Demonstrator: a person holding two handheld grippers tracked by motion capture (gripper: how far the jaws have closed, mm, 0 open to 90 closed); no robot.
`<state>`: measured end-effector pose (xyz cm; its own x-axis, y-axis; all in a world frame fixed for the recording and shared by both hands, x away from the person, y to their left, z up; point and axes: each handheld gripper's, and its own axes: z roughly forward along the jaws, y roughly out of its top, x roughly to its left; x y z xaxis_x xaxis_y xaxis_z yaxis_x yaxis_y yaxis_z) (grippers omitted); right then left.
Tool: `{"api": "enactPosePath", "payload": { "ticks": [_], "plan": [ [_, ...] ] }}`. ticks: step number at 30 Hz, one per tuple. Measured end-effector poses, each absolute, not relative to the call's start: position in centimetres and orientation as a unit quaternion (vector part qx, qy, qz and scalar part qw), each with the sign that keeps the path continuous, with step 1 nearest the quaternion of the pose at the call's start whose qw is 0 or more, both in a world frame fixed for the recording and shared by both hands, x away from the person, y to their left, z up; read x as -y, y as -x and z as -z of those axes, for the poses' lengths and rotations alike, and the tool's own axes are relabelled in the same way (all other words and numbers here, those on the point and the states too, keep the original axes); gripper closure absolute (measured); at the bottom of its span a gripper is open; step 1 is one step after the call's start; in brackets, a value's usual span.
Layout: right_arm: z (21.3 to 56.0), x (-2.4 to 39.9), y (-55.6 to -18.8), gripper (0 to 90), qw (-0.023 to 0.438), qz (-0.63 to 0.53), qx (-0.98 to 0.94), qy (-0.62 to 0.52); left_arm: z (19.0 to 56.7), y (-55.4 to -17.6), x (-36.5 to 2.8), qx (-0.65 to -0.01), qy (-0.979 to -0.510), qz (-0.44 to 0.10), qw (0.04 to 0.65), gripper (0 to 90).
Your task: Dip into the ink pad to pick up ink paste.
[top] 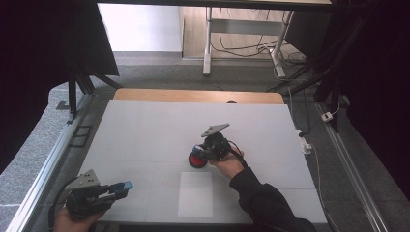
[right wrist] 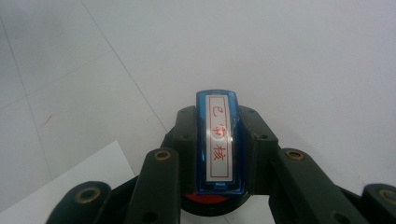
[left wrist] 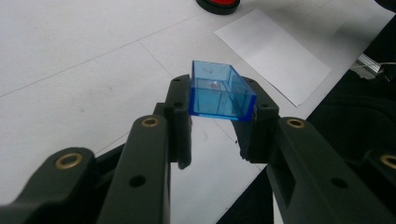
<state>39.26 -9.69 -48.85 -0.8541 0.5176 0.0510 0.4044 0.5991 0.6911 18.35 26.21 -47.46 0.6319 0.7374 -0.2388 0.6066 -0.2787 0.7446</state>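
Observation:
My left gripper (top: pixel 121 187) rests near the table's front left corner, shut on a small clear blue box-shaped cap (top: pixel 127 184). In the left gripper view the cap (left wrist: pixel 219 91) sits crosswise between the fingertips, its open hollow facing the camera. My right gripper (top: pixel 200 151) is at the table's middle, shut on a blue stamp (right wrist: pixel 219 140) that bears a white label with red characters. The stamp stands over a round ink pad (top: pixel 197 160), red with a black rim, which peeks out below the jaws as a red patch (right wrist: pixel 208 199).
A white sheet of paper (top: pixel 195 194) lies on the white tabletop (top: pixel 145 130) just in front of the ink pad. A metal rail (top: pixel 43 169) runs along the table's left side. Cables and desk legs (top: pixel 208 43) stand beyond the far edge.

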Motion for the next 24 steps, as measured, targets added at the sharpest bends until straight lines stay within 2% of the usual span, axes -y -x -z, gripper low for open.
{"api": "enactPosePath", "payload": {
  "ticks": [24],
  "plan": [
    [46.2,10.7,-37.0,71.3,0.078,-0.402,-0.886,-0.219,47.5,-18.4,-26.2,-0.424,-0.795,-0.075,0.427,67.6]
  ]
}}
